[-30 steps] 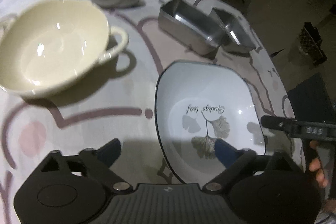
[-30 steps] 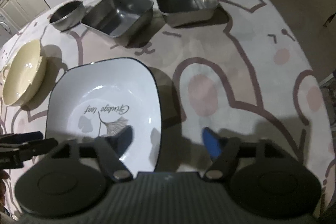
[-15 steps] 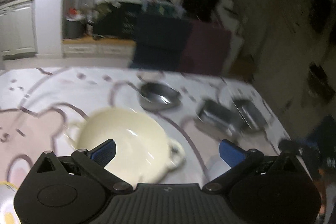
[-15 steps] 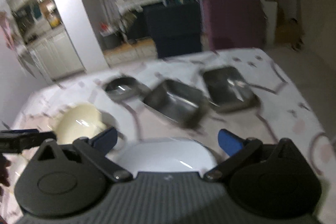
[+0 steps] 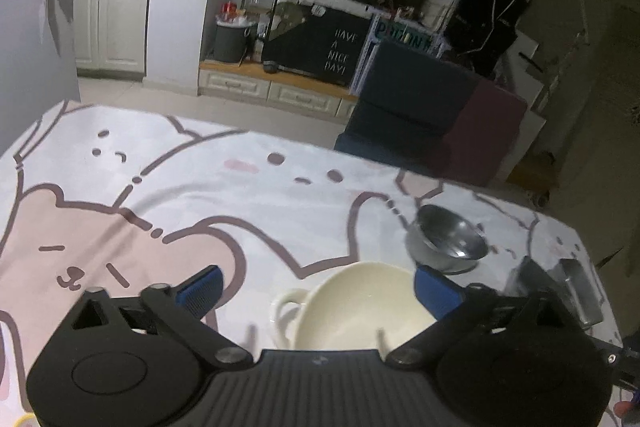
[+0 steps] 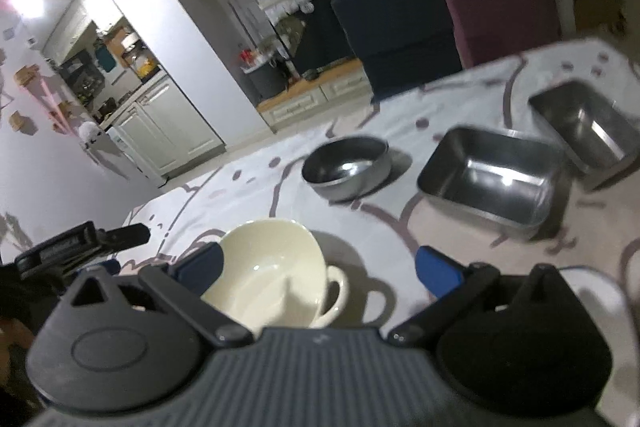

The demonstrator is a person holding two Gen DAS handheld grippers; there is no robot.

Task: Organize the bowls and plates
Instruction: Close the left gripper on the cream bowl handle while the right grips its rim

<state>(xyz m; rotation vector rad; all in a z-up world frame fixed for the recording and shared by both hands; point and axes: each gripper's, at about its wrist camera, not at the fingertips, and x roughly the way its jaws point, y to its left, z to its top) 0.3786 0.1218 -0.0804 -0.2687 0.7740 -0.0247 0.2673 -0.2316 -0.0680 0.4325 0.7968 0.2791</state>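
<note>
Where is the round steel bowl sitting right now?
The round steel bowl sits on the tablecloth beyond the cream handled bowl, left of the nearer square steel tray in the right wrist view.

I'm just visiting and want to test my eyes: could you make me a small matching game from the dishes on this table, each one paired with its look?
Things:
1. bowl with handles
2. round bowl
3. nearer rectangular pan
4. tablecloth

Looks:
A. shiny metal, straight sides and corners
B. cream, glossy
C. white and pink with cartoon outlines
D. shiny metal, curved sides

Pairs: 1-B, 2-D, 3-A, 4-C
</note>
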